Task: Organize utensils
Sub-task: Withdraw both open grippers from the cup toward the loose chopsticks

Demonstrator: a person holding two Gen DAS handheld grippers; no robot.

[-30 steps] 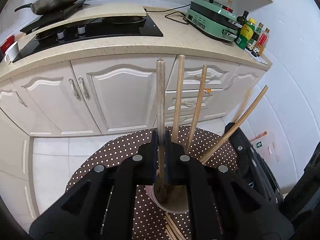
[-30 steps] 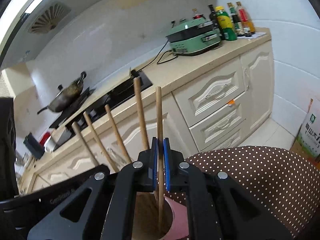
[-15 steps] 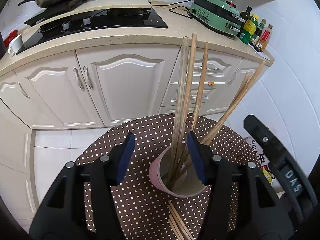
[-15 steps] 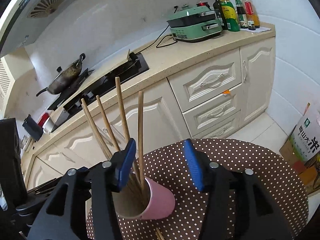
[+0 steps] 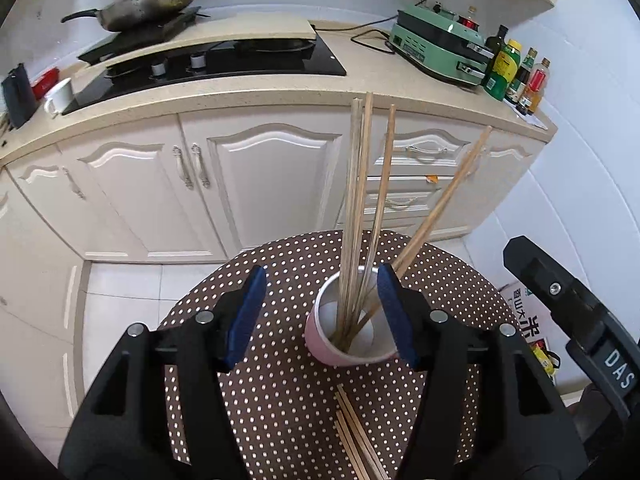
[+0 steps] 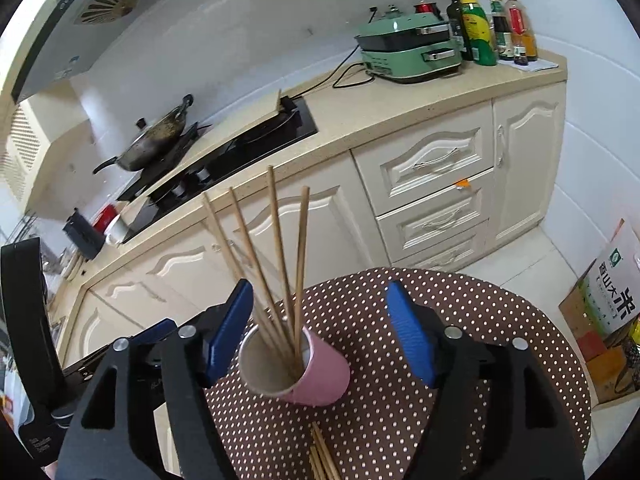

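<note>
Both tongs, left (image 5: pixel 320 314) & right (image 6: pixel 320 332), gaping wide, holding nothing, over pink cup (image 6: pixel 320 376) w/ chopsticks (image 5: pixel 360 200). Next: picking loose chopsticks (image 5: pixel 356 436) off dotted bench (image 5: pixel 280 400), needing narrow pinch.

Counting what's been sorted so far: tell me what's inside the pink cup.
The pink cup holds wooden chopsticks standing on end and fanning out, about five by the left view. Its pale inner wall shows; the tips at the bottom are bunched and partly hidden by the rim.

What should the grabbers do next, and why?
Probably lower one open tool, say the left tool, to the loose chopsticks lying on the dotted table near the pink cup. Both tools look empty, and those sticks aren't in the cup yet.
</note>
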